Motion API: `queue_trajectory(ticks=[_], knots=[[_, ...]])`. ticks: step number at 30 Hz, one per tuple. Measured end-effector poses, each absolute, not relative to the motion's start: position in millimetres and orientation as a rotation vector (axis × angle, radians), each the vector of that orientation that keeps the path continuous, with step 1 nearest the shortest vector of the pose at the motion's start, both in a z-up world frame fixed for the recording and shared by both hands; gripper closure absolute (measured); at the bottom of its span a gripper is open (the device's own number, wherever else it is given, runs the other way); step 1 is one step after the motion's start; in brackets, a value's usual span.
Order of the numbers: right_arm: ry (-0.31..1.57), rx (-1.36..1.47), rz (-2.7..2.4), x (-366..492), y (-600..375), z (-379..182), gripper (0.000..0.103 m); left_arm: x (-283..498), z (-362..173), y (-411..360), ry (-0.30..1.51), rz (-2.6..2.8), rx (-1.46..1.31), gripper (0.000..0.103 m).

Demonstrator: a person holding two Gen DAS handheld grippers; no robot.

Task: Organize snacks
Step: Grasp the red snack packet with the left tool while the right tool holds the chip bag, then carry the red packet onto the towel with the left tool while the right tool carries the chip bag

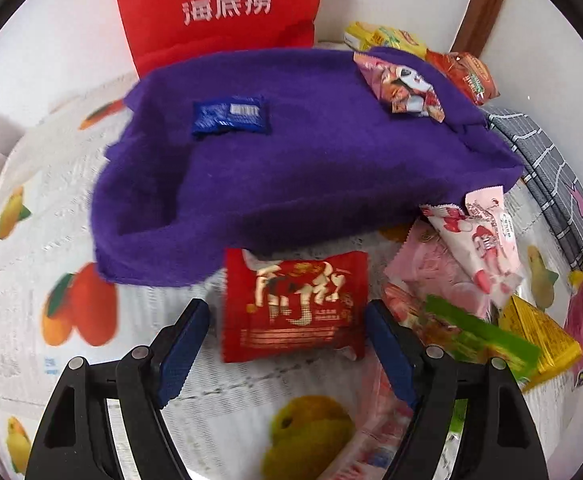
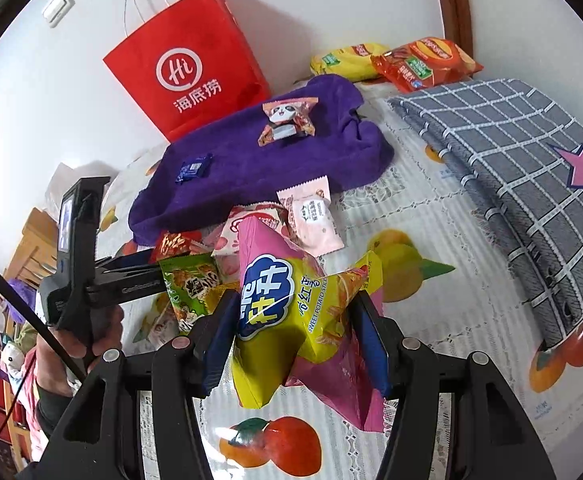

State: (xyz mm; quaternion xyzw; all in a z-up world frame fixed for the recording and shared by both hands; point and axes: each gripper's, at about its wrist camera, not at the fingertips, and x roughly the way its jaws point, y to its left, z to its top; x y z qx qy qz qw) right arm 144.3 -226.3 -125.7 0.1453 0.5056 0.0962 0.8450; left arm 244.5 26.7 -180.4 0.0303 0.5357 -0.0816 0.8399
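1. The left claw [image 1: 287,344] stood spread and tipped steeply down over the red snack packet [image 1: 294,307], one blue pad on either side and neither touching it. To my eye it was lined up to take that packet.
2. The red packet lay flat on the fruit-print tabletop [image 1: 71,240], its top edge tucked just under the front hem of the purple towel [image 1: 291,168]. That overlap could drag the cloth if the packet were lifted carelessly.
3. On the towel sat a small blue packet [image 1: 229,117] toward the left and a panda-print packet [image 1: 401,88] toward the right. I took the towel for the sorting spot, since those two lay apart from the rest.
4. Behind the towel a red paper bag [image 2: 187,68] leaned upright against the wall.
5. Right of the red packet lay the unsorted heap: pink wrappers [image 1: 479,240], a green packet [image 1: 479,336] and a yellow one [image 1: 539,336], overlapping one another.
6. The right claw [image 2: 295,340] was pinching a pink-and-yellow sweet potato stick bag [image 2: 291,312], crumpled between its pads and raised off the tabletop, apparently waiting.
7. Far right lay a folded grey checked cloth [image 2: 523,184], with a yellow bag [image 2: 347,62] and an orange bag [image 2: 423,62] by the wall beyond it.
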Motion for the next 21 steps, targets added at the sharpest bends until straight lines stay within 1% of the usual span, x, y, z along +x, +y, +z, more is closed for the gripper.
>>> queue_trajectory(ticks=[3, 5, 6, 7, 9, 14, 21], knots=[[1.075, 0.314, 0.206, 144.0, -227.6, -129.3, 0.046, 243.9, -181.9, 21.9, 1.106, -0.142, 0.096, 0.024], [1.076, 0.317, 0.207, 143.4, -228.5, -129.4, 0.046, 242.2, -181.1, 24.8, 1.098, -0.133, 0.083, 0.031], [1.076, 0.319, 0.207, 143.5, -229.0, -129.3, 0.046, 241.2, -179.7, 25.9, 1.092, -0.131, 0.082, 0.042], [1.074, 0.324, 0.208, 142.8, -230.0, -128.6, 0.046, 239.4, -178.3, 26.8, 1.093, -0.134, 0.079, 0.048], [1.07, 0.335, 0.212, 140.9, -231.2, -127.1, 0.046, 236.0, -175.4, 29.9, 1.103, -0.148, 0.057, 0.051], [1.066, 0.334, 0.226, 137.7, -229.1, -124.5, 0.046, 228.5, -164.6, 36.3, 1.083, -0.144, 0.031, 0.053], [1.04, 0.324, 0.228, 138.3, -226.1, -110.1, 0.046, 209.7, -136.1, 42.0, 1.023, -0.136, 0.025, 0.053]])
